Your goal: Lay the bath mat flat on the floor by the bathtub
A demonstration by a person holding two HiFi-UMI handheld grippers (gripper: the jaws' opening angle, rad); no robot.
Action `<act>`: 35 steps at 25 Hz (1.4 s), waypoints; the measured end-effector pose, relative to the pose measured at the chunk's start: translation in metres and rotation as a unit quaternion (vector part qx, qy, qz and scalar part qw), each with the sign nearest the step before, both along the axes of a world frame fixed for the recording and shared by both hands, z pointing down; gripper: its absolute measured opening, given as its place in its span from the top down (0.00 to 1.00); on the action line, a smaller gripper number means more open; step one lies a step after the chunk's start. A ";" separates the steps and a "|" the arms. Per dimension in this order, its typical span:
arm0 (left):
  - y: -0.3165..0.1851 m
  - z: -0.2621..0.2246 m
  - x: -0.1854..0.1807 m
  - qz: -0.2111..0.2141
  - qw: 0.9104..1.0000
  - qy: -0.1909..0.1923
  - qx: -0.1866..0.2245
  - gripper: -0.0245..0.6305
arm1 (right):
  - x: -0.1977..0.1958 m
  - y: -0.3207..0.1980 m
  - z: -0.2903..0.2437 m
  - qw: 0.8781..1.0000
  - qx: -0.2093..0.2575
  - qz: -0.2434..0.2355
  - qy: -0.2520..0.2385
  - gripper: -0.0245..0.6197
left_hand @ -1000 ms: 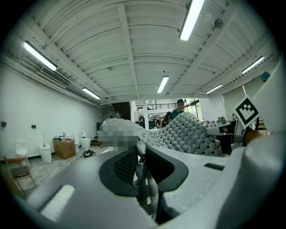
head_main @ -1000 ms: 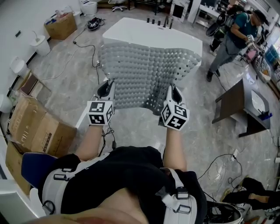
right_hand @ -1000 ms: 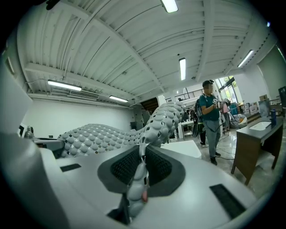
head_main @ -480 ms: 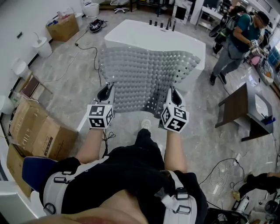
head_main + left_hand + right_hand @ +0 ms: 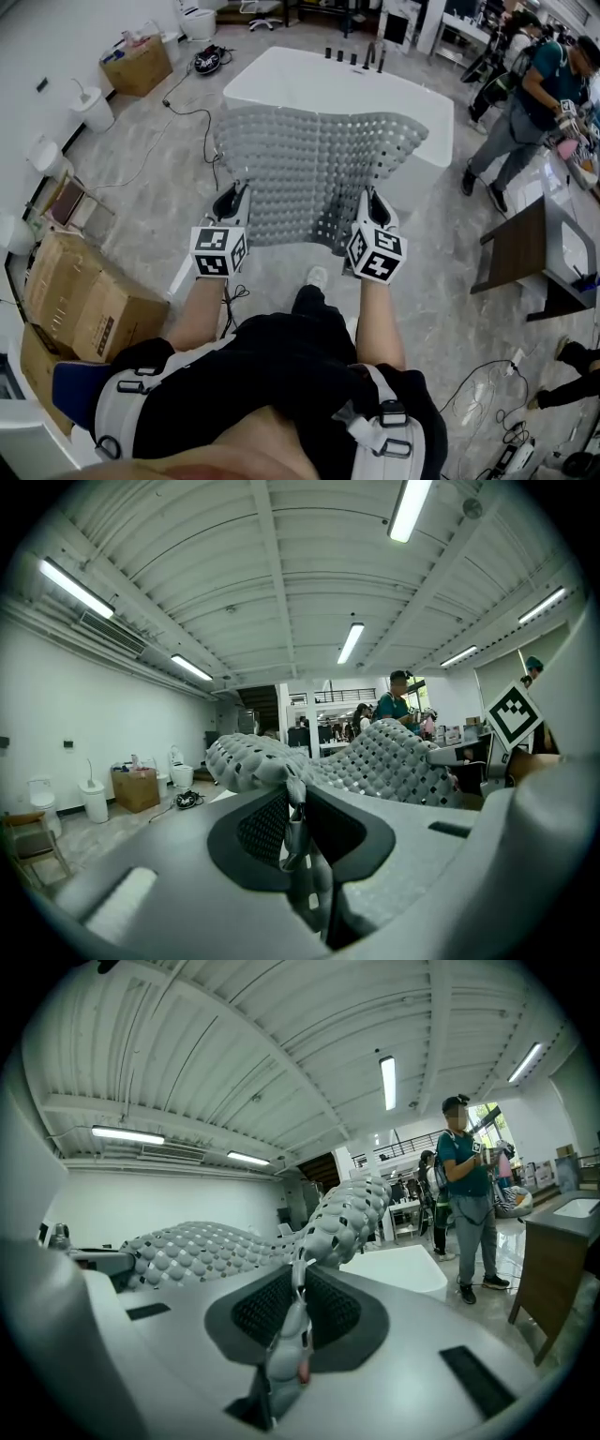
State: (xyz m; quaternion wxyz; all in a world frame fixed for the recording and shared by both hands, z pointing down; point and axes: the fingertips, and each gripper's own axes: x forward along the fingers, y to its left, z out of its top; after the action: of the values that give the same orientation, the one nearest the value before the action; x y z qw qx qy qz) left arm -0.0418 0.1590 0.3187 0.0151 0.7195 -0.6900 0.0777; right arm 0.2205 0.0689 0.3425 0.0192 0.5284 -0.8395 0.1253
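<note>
A grey bubbled bath mat [image 5: 309, 164] hangs spread out in the air between my two grippers, held by its near edge. My left gripper [image 5: 232, 200] is shut on the mat's near left corner. My right gripper [image 5: 375, 206] is shut on its near right corner. The mat [image 5: 375, 761] bulges up past the left jaws, and its edge is pinched between them. In the right gripper view the mat [image 5: 225, 1246] is likewise clamped in the jaws. The white bathtub [image 5: 427, 108] stands on the floor beyond the mat, partly hidden by it.
Cardboard boxes [image 5: 84, 295] lie at the left. A black cable [image 5: 192, 112] runs across the marble floor left of the tub. A dark table [image 5: 525, 258] stands at the right, and a person [image 5: 539, 108] walks behind it. White pails [image 5: 94, 108] line the left wall.
The mat and both grippers stay as they were. The tub has slid slightly right and down in view. The person at the right has walked further right.
</note>
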 end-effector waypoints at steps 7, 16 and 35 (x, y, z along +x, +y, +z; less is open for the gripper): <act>-0.125 -0.002 -0.019 0.002 1.000 0.002 -0.011 0.88 | -0.017 -0.123 -0.003 1.000 -0.010 -0.002 0.001 0.89; -0.262 -0.003 -0.027 0.010 0.999 0.001 -0.032 0.88 | -0.019 -0.255 0.000 0.999 -0.035 0.006 -0.003 0.89; -0.386 0.058 -0.081 0.125 0.988 -0.014 -0.093 0.87 | -0.054 -0.309 0.075 0.985 -0.123 0.123 -0.006 0.89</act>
State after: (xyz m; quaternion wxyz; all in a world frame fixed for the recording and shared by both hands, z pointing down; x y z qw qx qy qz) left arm -0.1228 -0.2272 0.3767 0.0625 0.7945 -0.5845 0.1523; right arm 0.1665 -0.2403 0.4170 0.0638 0.6207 -0.7462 0.2321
